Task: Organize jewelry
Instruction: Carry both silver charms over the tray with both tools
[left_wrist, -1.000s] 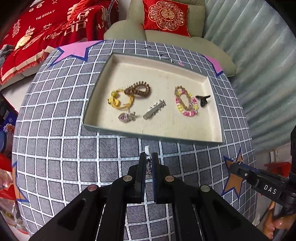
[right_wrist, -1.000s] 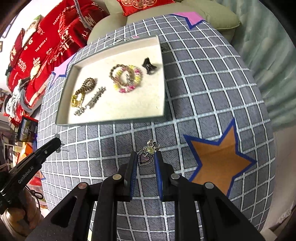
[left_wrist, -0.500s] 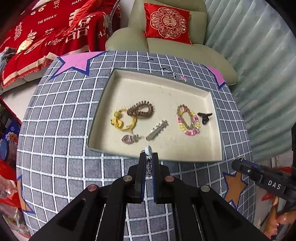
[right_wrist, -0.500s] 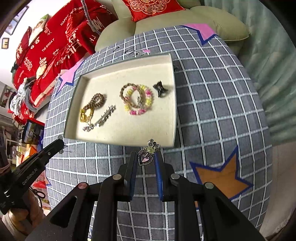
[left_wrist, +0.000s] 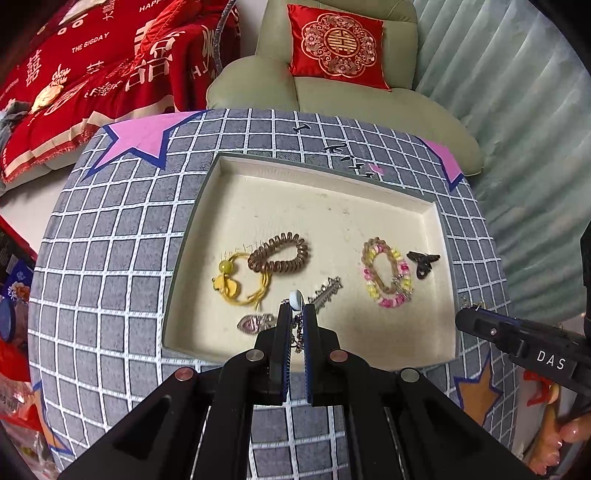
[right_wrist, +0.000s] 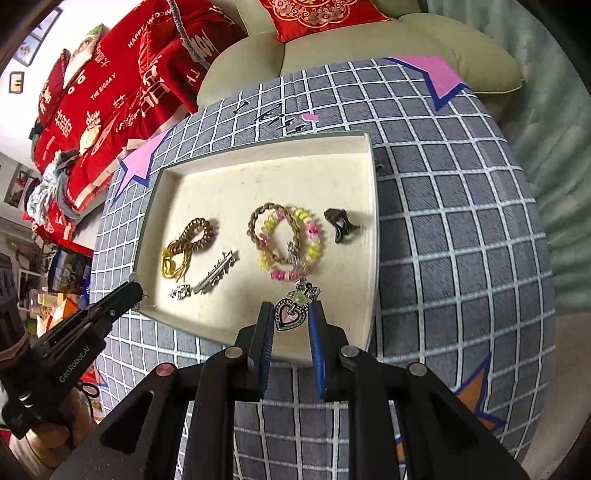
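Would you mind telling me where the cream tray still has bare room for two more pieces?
The far half of the cream tray, behind the brown spiral hair tie, is bare, as is the near strip toward the right corner. The middle band is crowded, from the yellow cord bracelet to the black hair clip.

Your counter cloth (left_wrist: 110, 229) is grey with a white grid, pink and orange blue-edged stars. Tray (left_wrist: 369, 192) is cream inside, grey-green rim. In it: yellow hair tie (left_wrist: 236, 284), brown coil tie (left_wrist: 279, 254), pink-yellow bead bracelet (left_wrist: 388, 275), dark clip (left_wrist: 423, 262). Your right claw (right_wrist: 291, 317) pinches a pink heart charm (right_wrist: 290, 315), black-edged. Red cushion (left_wrist: 336, 46) carries a gold pattern.
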